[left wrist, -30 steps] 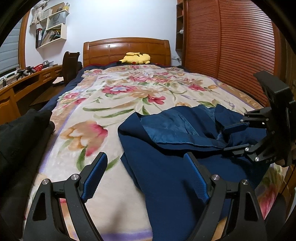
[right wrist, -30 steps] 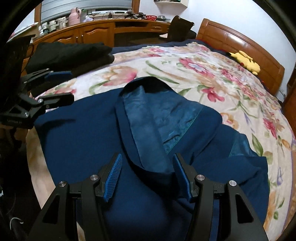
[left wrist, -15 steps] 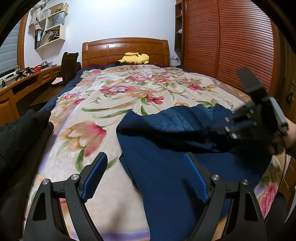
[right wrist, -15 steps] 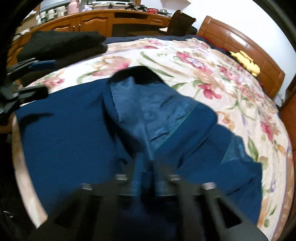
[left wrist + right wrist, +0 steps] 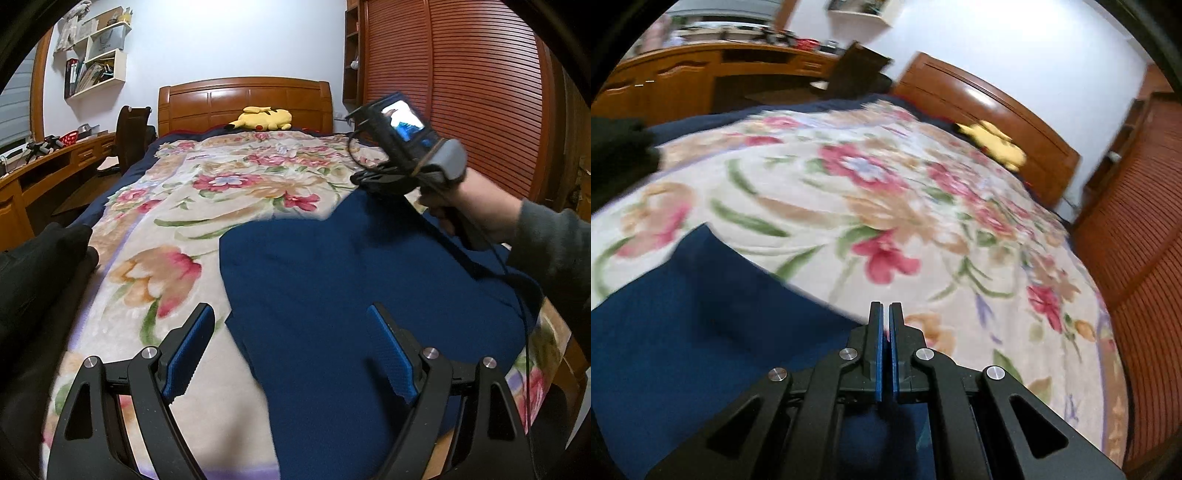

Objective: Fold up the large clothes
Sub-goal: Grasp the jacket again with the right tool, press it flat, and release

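Note:
A large navy blue garment [image 5: 351,288] lies on the near part of the floral bed; it also shows in the right wrist view [image 5: 701,332]. My left gripper [image 5: 291,350] is open and empty, low over the garment's near left edge. My right gripper [image 5: 885,314] has its jaws closed at the garment's far edge; the view is blurred and I cannot see cloth between the pads. In the left wrist view the right gripper's body [image 5: 399,155] is held up over the garment's far right part, its fingertips hidden.
The bed [image 5: 207,192] has a floral blanket and a wooden headboard [image 5: 243,99] with a yellow plush toy [image 5: 264,118]. Black clothing [image 5: 40,266] lies at the bed's left edge. A desk [image 5: 44,173] and chair stand left; a slatted wardrobe [image 5: 461,92] stands right.
My right gripper closed on the garment's turned-over flap and carried it away toward the headboard and up. The lighter lining is now covered and the garment looks flat. My left gripper stayed open and still.

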The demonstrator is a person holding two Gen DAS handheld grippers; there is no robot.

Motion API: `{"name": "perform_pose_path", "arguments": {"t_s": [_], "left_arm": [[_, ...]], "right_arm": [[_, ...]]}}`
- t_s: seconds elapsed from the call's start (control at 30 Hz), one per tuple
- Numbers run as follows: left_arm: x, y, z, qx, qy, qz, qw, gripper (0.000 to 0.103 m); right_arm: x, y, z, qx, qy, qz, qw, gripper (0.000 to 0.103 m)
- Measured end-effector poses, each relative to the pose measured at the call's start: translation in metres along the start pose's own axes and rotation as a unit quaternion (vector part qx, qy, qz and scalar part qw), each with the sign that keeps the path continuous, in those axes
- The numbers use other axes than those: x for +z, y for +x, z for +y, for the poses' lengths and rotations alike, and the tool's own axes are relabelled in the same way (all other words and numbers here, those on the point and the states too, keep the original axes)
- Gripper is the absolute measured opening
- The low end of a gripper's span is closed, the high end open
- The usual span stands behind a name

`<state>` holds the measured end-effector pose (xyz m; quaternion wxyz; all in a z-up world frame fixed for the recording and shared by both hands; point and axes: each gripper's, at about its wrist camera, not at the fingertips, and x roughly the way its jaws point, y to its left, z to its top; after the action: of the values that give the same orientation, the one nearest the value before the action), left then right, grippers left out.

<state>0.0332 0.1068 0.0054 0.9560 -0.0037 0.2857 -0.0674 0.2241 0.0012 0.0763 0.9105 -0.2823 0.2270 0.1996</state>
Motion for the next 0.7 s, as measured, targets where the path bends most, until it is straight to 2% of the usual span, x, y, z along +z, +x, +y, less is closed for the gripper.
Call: {"name": "perform_pose_path", "arguments": {"t_s": [0.1, 0.17, 0.23, 0.27, 0.33, 0.5, 0.7], "left_arm": [[0.001, -0.002, -0.005, -0.006, 0.002, -0.005, 1.0, 0.085], [0.003, -0.004, -0.008, -0.014, 0.004, -0.008, 0.9999, 0.085], [0.004, -0.005, -0.013, -0.019, 0.005, -0.01, 0.9998, 0.085], [0.005, -0.005, -0.015, -0.021, 0.005, -0.01, 0.9997, 0.085], [0.005, -0.004, -0.019, -0.024, 0.008, -0.011, 0.9996, 0.085], [0.006, -0.002, -0.03, -0.033, 0.01, -0.013, 0.9993, 0.085], [0.005, 0.007, -0.049, -0.043, 0.02, -0.006, 0.9988, 0.085]], "right_arm": [[-0.001, 0.018, -0.002, -0.003, 0.028, 0.02, 0.999, 0.003], [0.0, 0.019, -0.008, 0.002, 0.048, 0.02, 0.999, 0.016], [-0.003, 0.016, -0.023, 0.009, 0.066, 0.016, 0.998, 0.061], [-0.005, 0.012, -0.03, 0.011, 0.074, 0.014, 0.997, 0.066], [-0.012, 0.0, -0.047, -0.005, 0.083, 0.008, 0.997, 0.068], [-0.042, -0.02, -0.09, -0.02, 0.112, 0.024, 0.993, 0.068], [-0.093, -0.009, -0.123, -0.041, 0.139, 0.096, 0.985, 0.068]]}}
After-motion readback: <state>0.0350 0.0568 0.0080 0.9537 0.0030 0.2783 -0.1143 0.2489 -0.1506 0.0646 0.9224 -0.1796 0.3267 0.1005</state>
